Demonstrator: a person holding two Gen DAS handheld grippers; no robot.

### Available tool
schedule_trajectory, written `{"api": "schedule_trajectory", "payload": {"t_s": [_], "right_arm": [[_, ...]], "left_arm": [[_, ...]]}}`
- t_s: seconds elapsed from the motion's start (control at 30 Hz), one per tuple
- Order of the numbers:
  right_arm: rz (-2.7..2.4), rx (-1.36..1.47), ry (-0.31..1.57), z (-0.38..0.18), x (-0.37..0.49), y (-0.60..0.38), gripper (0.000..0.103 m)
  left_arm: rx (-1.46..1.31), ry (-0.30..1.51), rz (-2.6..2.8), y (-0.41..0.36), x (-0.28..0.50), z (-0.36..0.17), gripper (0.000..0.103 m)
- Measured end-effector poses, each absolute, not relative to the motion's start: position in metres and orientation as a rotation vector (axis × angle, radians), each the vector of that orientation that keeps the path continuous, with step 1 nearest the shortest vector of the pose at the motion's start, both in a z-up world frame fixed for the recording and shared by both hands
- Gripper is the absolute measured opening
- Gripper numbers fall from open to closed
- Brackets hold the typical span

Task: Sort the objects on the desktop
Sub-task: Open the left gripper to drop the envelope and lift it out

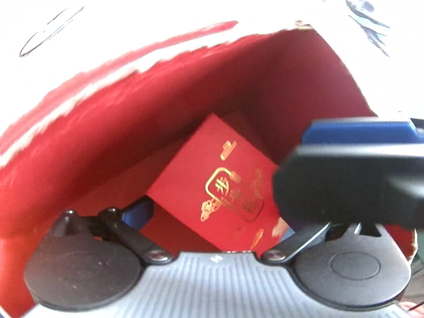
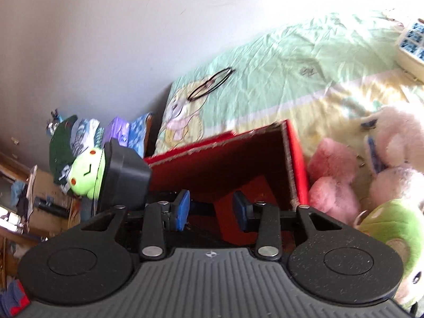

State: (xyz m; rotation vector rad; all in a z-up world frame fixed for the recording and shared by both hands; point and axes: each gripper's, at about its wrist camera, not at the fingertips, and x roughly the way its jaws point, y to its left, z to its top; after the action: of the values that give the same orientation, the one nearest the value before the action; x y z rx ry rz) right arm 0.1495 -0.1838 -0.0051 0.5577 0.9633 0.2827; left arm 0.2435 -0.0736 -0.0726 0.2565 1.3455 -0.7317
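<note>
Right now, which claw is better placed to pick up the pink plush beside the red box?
Right. The right claw is empty, jaws apart, and the pink plush lies just beside the red box in its view. The left claw points down into the box, over a red envelope.

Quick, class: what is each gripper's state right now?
Left gripper: open wide, holding nothing.
Right gripper: partly open, holding nothing.

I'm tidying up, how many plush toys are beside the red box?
3 at least: a pink plush against the box, a whitish one behind it, a green mushroom plush nearest. Others may be hidden.
</note>
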Motion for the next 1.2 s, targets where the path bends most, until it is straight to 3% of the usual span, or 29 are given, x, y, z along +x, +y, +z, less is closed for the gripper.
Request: {"api": "schedule_trajectory", "payload": {"t_s": [0.3, 0.6, 0.93, 1.2], "right_arm": [[0.255, 0.590, 0.963, -0.007, 0.149, -0.196, 0.042], [0.208, 0.588, 0.906, 0.002, 0.136, -0.206, 0.042], [0.154, 0.572, 0.900, 0.005, 0.115, -0.206, 0.039], [0.109, 0.558, 0.928, -0.007, 0.112, -0.195, 0.037]], "left_arm": [[0.366, 1.317, -0.770, -0.072, 0.227, -0.052, 0.100], [0.372, 1.278, -0.835, -0.115, 0.228, -0.046, 0.091], [0.395, 1.242, -0.826, -0.154, 0.229, -0.034, 0.092], [0.483, 1.137, -0.626, -0.143, 0.212, 0.010, 0.095]]}}
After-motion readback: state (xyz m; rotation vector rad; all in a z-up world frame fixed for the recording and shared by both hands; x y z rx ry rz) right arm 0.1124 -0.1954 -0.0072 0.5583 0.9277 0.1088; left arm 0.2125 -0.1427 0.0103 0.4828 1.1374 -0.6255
